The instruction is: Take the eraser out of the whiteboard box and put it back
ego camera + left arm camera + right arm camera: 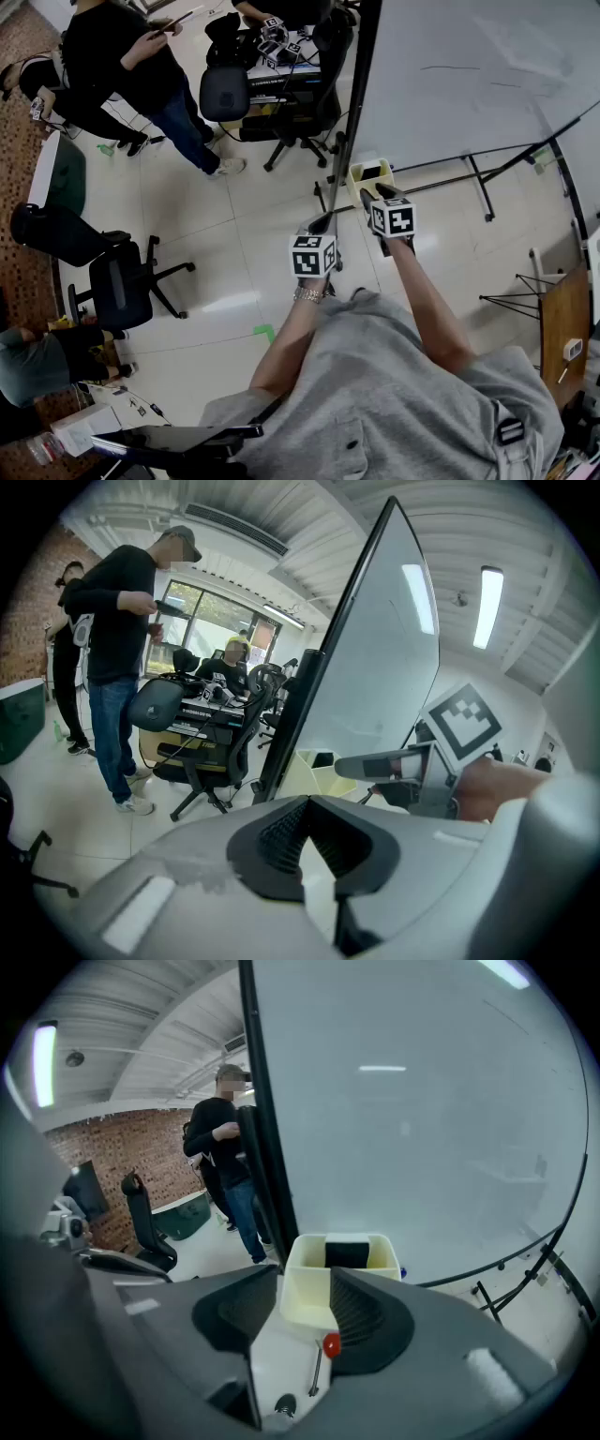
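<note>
A cream whiteboard box [367, 174] hangs at the left edge of the whiteboard [469, 75]. In the right gripper view the box [309, 1288] fills the gap ahead, with the black eraser [347, 1252] standing inside it. My right gripper [305, 1290] is open just in front of the box, nothing between its pads; the head view shows it [375, 197] right below the box. My left gripper [323, 225] hovers lower left of the box, its jaws together and empty. From the left gripper view [309, 803] I see the box [314, 772] and the right gripper [398, 766].
The whiteboard's stand legs [483, 187] spread over the tiled floor to the right. Office chairs [291, 103] and a desk [272, 66] stand behind the board's edge, with a standing person [141, 66] to the left. Another chair [117, 281] sits at the left.
</note>
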### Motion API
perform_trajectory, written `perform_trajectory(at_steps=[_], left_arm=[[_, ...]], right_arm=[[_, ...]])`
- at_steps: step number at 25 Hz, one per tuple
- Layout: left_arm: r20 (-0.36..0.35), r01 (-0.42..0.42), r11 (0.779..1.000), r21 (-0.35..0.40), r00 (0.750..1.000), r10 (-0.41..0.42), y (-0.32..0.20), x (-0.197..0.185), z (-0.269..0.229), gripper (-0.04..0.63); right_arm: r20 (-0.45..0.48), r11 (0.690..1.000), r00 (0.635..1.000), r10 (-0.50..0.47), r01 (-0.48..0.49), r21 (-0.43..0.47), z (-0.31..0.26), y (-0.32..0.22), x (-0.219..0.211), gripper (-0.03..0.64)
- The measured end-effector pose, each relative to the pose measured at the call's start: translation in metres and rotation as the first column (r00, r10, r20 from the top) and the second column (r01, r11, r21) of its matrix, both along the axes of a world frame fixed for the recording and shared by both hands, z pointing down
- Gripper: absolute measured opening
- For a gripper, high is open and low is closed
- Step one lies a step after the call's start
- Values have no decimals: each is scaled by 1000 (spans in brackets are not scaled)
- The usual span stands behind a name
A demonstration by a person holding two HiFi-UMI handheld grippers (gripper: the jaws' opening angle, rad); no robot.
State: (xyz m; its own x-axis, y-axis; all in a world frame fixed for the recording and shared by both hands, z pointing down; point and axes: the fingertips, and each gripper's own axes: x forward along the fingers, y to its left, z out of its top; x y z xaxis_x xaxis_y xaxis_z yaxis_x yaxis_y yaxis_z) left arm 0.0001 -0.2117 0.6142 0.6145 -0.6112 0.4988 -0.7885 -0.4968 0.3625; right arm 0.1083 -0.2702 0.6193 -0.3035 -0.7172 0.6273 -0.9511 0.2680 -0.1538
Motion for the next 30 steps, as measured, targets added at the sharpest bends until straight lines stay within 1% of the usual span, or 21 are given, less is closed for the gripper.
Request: perform_trajectory(at_steps=[4,6,9,12,13,14,15,16,17,18,19,20,22,24,27,30], left_arm=[[7,21,1000,-23,1000,-21,-17,-11,6,3],[10,29,999,-28,1000,-29,-29,-14,7,3],[8,31,999,-31,999,-31,-41,-9,8,3],[5,26,999,-28,1000,-26,-50,-2,7,3],[5,22,999,-27,1000,-22,-52,1,6,3],[5,20,999,-26,1000,-20,-54,3,5,3],[4,19,999,-26,1000,-19,-56,6,4,3],[1,20,999,-25,1000,-20,-57,7,3,3],[-1,23,999,-23,1000,-23,-58,7,2,3],[-2,28,999,-19,1000,-28,-60,6,1,3],[-2,35,999,-15,999,-35,-61,4,0,3],[-1,43,999,-11,999,-43,-63,3,-1,3],[1,55,998,-7,998,-55,-64,1,-2,3],[1,60,998,-6,998,-60,-63,3,-3,3],[4,50,999,-7,999,-50,-60,10,0,3],[5,34,999,-8,999,-34,-56,20,1,3]], right_arm=[[-52,997,998,45,-48,-66,17,-31,21,291],[-70,992,996,61,-68,-109,25,-45,29,326],[-87,984,995,59,-72,-165,33,-58,34,341],[-103,974,995,15,-38,-222,42,-66,25,341],[-128,971,992,7,-37,-237,44,-69,25,341],[-172,966,985,4,-48,-253,45,-70,30,341],[-236,961,972,8,-73,-268,45,-70,39,335],[-295,955,955,12,-98,-279,43,-69,49,302],[-309,954,951,8,-100,-282,41,-69,52,278],[-257,959,966,-7,-66,-276,40,-71,43,278],[-177,965,984,-24,-24,-261,39,-74,31,276],[-125,970,992,-26,-6,-244,36,-74,28,276],[-76,978,997,-3,-13,-207,18,-68,37,276],[-22,986,1000,8,-11,-164,-12,-58,45,276],[45,993,999,-16,22,-118,-52,-44,48,276],[74,992,996,-52,60,-108,-70,-30,46,276]])
